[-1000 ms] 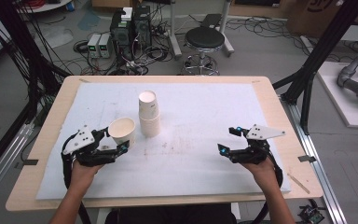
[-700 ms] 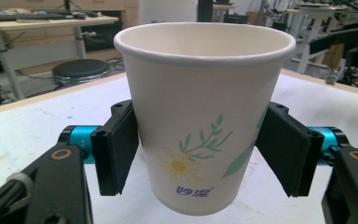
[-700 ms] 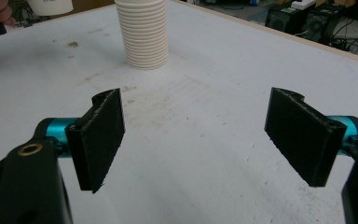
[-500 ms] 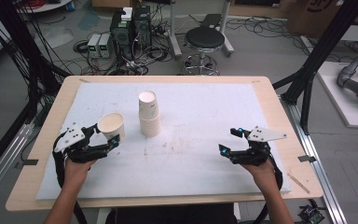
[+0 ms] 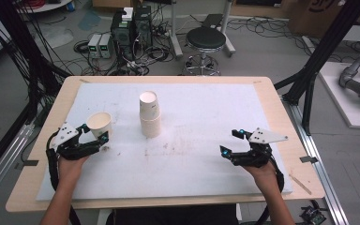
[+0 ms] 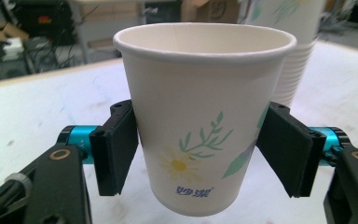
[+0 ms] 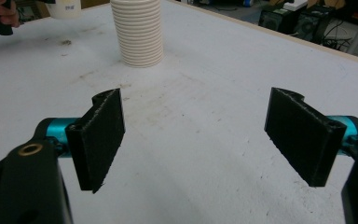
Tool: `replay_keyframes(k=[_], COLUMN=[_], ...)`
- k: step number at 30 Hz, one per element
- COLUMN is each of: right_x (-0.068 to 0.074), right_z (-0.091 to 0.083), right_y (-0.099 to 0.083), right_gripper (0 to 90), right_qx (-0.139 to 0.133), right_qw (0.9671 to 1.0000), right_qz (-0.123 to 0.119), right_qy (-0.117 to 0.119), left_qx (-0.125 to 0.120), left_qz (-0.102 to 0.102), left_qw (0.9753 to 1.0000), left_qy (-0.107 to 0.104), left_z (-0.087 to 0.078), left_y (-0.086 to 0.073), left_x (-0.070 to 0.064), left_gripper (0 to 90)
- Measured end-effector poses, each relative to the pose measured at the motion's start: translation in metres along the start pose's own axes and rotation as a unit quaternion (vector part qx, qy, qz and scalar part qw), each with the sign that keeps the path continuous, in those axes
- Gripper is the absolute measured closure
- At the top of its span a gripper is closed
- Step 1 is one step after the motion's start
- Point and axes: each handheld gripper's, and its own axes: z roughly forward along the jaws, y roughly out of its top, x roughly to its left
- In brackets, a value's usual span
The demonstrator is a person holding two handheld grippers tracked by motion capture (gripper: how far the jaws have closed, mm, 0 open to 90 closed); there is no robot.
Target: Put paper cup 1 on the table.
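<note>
The left claw (image 5: pixel 104 138) is clenched on a single paper cup (image 5: pixel 99 124), its two black pads pressed against opposite sides of the cup's wall, as the left gripper view shows plainly; the cup (image 6: pixel 204 116) stands upright, mouth up, printed with a flower and leaves, and appears to hang just clear of the white sheet rather than rest on it; it sits at the left part of the counter (image 5: pixel 262 89), near but apart from the stack of cups (image 5: pixel 149 114) that stands mouth-down toward the middle; the right claw (image 5: pixel 231 142) lies released over bare sheet at the right side, well apart from both cup and stack, its jaws wide with nothing between them in the right gripper view; judging from this, one cup is already separated and in hand, so the picking part looks done for this cup; what is left, I would say, is to set it down at its place on the counter and let go, and the tall stack suggests many more cups could follow; the right claw has no part in the work yet.
</note>
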Motion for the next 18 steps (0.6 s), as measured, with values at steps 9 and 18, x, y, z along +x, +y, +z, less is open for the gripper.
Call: replay_keyframes(k=[9,18], right_x=[0.001,0.001], right_z=[0.001,0.0], right_y=[-0.001,-0.001], right_gripper=[20.3,20.3], right_qx=[0.005,0.003], right_qw=[1.0,1.0], right_qz=[-0.001,-0.001], right_qy=[-0.001,0.0], left_qx=[0.062,0.106], left_qz=[0.001,0.004], left_qw=[0.9974,0.9926], left_qy=[0.037,0.059], left_z=[0.006,0.007], left_y=[-0.009,-0.015], left_x=[0.004,0.005], left_gripper=[30.6,30.9])
